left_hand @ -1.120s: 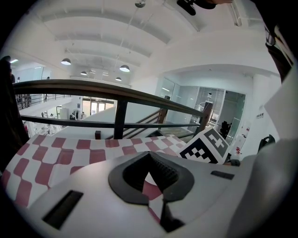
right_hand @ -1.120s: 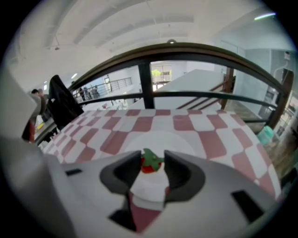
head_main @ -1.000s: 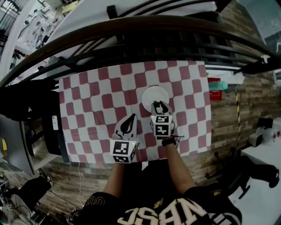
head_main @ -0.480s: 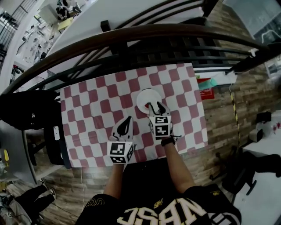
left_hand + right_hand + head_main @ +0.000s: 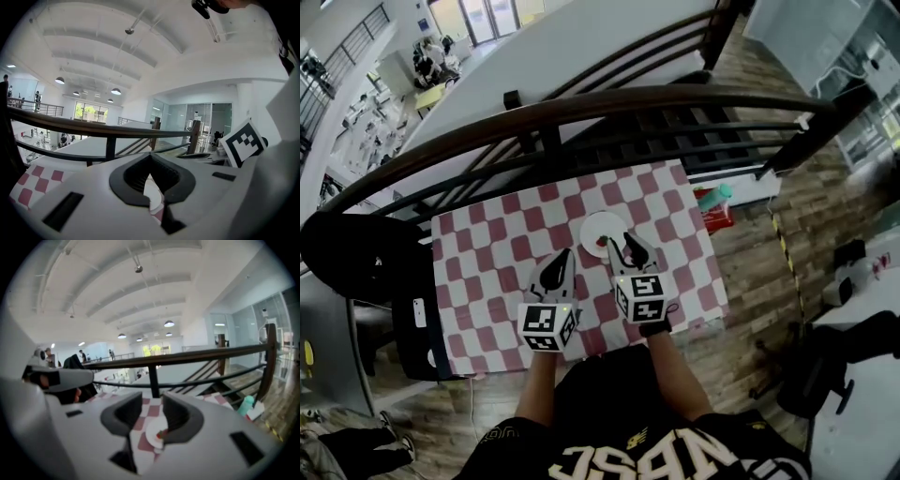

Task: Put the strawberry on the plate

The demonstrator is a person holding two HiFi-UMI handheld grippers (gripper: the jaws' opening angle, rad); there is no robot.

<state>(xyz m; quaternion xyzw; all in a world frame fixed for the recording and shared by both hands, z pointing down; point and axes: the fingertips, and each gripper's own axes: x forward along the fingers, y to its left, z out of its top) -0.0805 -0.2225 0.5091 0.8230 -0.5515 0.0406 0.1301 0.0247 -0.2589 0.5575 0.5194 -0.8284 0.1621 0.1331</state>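
Both arms reach forward over the bench (image 5: pixel 487 246). The right gripper (image 5: pixel 151 400) has drawn back, fingers spread and empty. The strawberry (image 5: pixel 160 434) lies on the plate (image 5: pixel 153 430) just beyond them. The left gripper (image 5: pixel 150 157) has its fingers pressed together.

Floor (image 5: pixel 750 272): brown wood planks, at the right and lower left of the head view.
Rail (image 5: pixel 581 108): dark and curved, with bars, across the top half.
Table cloth (image 5: pixel 487 244): red and white checks, in the middle.
Ceiling (image 5: pixel 93 37): white, with curved beams.
Lamps (image 5: pixel 59 80): round and lit, hanging in a row.
Window (image 5: pixel 89 112): bright, far back, left of middle in the left gripper view.
Glass walls (image 5: pixel 178 117): right of the window, past the rail.
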